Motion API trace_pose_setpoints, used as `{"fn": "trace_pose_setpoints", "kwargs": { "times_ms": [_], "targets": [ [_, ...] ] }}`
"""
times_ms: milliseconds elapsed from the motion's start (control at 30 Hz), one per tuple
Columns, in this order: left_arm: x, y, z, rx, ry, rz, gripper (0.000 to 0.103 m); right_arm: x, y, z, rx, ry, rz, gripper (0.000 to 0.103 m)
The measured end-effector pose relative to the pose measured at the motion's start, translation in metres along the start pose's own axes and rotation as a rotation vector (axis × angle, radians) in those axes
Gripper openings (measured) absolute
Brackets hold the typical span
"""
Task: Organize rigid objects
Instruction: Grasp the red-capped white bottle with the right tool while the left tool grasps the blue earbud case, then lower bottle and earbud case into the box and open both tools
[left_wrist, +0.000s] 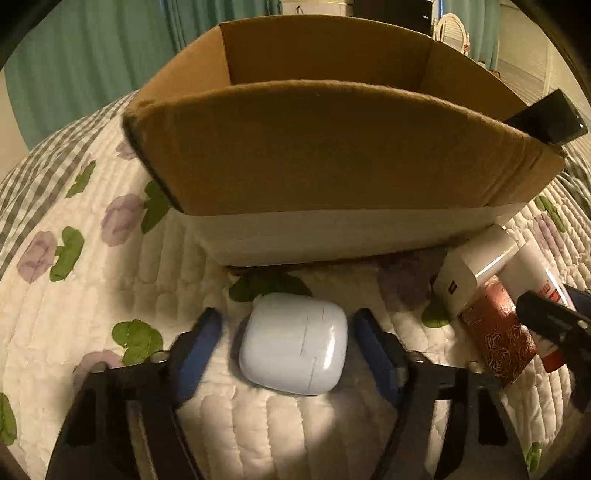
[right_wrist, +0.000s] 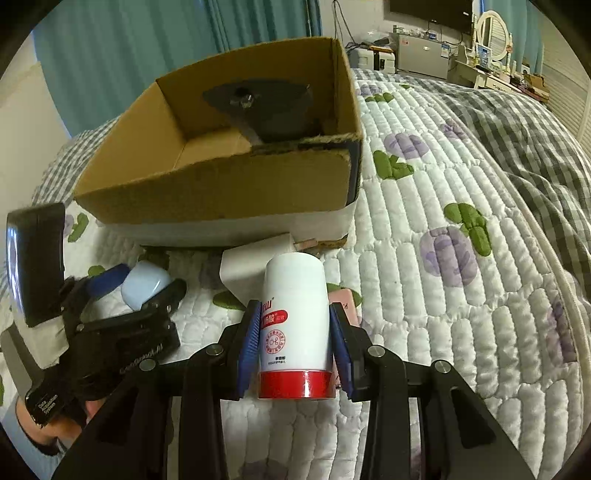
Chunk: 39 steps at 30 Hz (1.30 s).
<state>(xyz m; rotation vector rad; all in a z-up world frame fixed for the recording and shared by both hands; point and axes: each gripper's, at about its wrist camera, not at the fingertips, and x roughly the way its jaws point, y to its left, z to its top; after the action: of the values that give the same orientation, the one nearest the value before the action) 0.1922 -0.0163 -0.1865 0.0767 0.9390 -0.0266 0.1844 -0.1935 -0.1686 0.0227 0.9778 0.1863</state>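
Right tongs (right_wrist: 293, 334) gripping white bottle (right_wrist: 294, 325), left tongs (left_wrist: 291, 338) wide around earbud case (left_wrist: 294, 343)

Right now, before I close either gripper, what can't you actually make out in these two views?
- Cardboard box floor: left wrist view, near wall hides it.
- Dark object in the box: right wrist view, shadowed, identity unclear.
- Pink item: right wrist view, mostly behind the white bottle.
- Bottle in the left wrist view: cut off by the right gripper.
- Earbud case: right wrist view, partly behind the left gripper.
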Motion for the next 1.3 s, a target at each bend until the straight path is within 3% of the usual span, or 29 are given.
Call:
{"fn": "trace_pose_setpoints", "kwargs": {
  "times_ms": [67,600,733,1067,1200,1300],
  "targets": [
    [-0.004,-0.003,-0.001,0.014,-0.003,-0.015,0.052,-0.001,0.001,-0.001,-0.01,-0.01,-0.005,0.036],
    [-0.092,0.002,-0.029,-0.036,-0.001,-0.021,0.052,-0.041,0.011,-0.011,-0.059,-0.126,0.008,0.036],
    [-0.119,0.005,-0.023,-0.033,-0.046,-0.025,0.052,-0.066,0.018,-0.005,-0.083,-0.175,0.01,0.036],
    [-0.181,0.009,0.052,0.002,-0.203,-0.093,0.052,-0.138,0.022,0.06,-0.117,-0.316,0.096,0.036],
    [-0.188,0.014,0.096,0.0,-0.259,-0.112,0.052,-0.149,0.019,0.105,-0.135,-0.351,0.121,0.036],
    [-0.175,0.014,0.13,0.016,-0.275,-0.066,0.052,-0.143,0.019,0.131,-0.149,-0.361,0.118,0.036]
  ]
}}
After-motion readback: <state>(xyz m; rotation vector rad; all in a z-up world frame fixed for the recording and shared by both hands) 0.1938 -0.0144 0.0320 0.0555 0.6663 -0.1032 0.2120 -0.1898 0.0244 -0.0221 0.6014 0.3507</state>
